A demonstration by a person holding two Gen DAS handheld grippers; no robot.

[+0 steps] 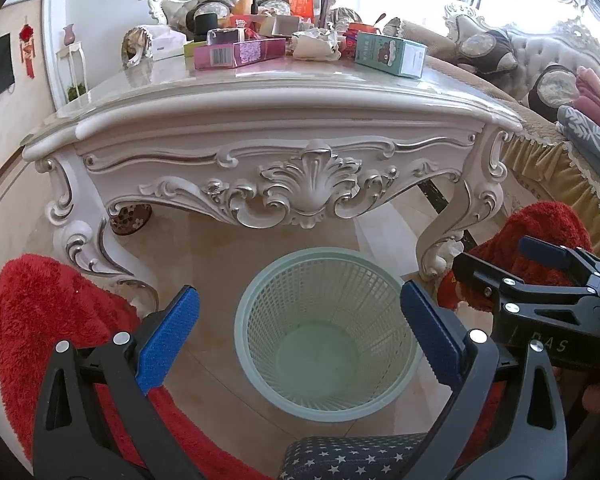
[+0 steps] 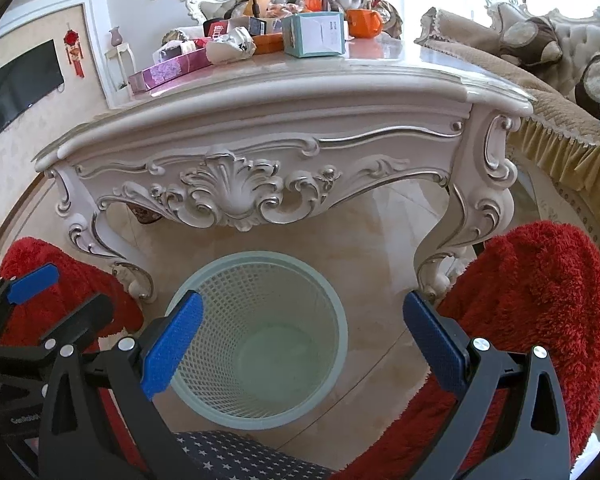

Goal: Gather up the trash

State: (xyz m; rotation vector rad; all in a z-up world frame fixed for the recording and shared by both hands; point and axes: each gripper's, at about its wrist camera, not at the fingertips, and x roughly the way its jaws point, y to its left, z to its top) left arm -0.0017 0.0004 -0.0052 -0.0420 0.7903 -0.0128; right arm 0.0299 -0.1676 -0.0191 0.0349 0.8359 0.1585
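Both tongs spread wide, nothing held: left tongs (image 1: 300, 344) and right tongs (image 2: 304, 344) low over the floor, pads either side of the mesh bin (image 1: 328, 332) in each wrist view. Right tongs also seen from left wrist cam, off to the side near a red fuzzy throw (image 1: 540, 236).

Bin: pale green, upright on tile floor, just in front of the ornate white bench (image 1: 260, 92), between its 2 front legs. Looks empty, bottom bare.

Trash still up on the bench top, well apart from both tongs: pink flat box (image 1: 240, 54), crumpled paper wad (image 1: 316, 46), teal carton (image 1: 392, 54), more boxes behind. Mixed in w/ an orange mug (image 2: 362, 22) and a flower vase (image 1: 326, 0), prob. not trash.

Judgement: task barely begun, 0 items in bin.

Risks from here:
- Carved bench edge overhangs; straight lift from this low spot could knock tongs on the lip.
- Clutter packed tight, so wide-open pads may shove neighbours, tip vase or mug.
- Pink box flat and broad, likely slips or pivots if pinched at 1 end.
- Paper wad soft, prob. easy grip but may shed bits.
- Light bin, easy to tip w/ a bump or off-centre drop.
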